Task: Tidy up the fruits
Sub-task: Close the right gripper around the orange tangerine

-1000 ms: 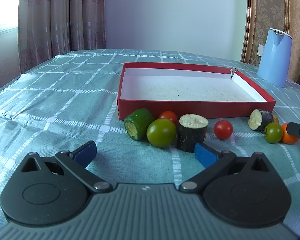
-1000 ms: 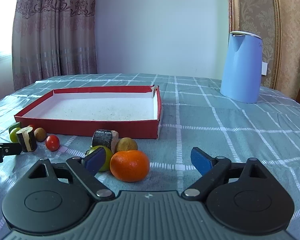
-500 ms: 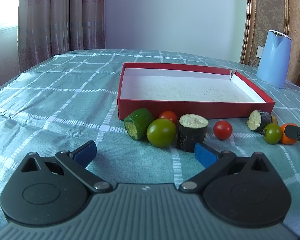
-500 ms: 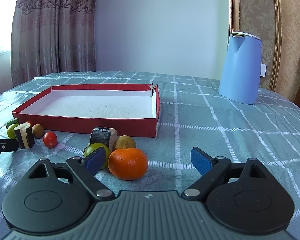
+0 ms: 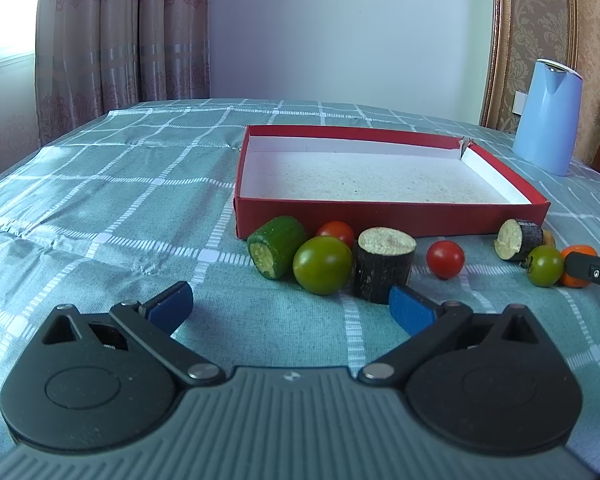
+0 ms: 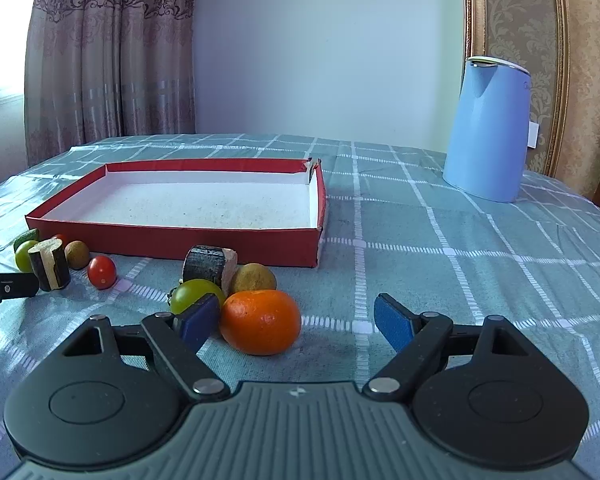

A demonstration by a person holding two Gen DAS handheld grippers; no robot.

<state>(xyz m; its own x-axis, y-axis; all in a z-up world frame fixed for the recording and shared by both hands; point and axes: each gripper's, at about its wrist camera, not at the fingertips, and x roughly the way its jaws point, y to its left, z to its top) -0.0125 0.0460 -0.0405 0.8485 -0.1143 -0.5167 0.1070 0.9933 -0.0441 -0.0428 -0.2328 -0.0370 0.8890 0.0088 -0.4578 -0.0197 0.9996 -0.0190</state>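
Orange (image 6: 261, 321) between closing pads of right tool (image 6: 296, 322), seemingly untouched; left tool (image 5: 290, 304) wide, empty.

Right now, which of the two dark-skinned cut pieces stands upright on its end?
The larger dark piece beside the big green tomato, pale cut face up. The smaller dark piece, near the box's right corner, lies on its side.

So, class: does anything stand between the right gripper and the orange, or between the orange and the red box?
Nothing blocks the right gripper, whose jaws are closing around the orange. Toward the red box, a brown fruit and an eggplant piece stand behind it.
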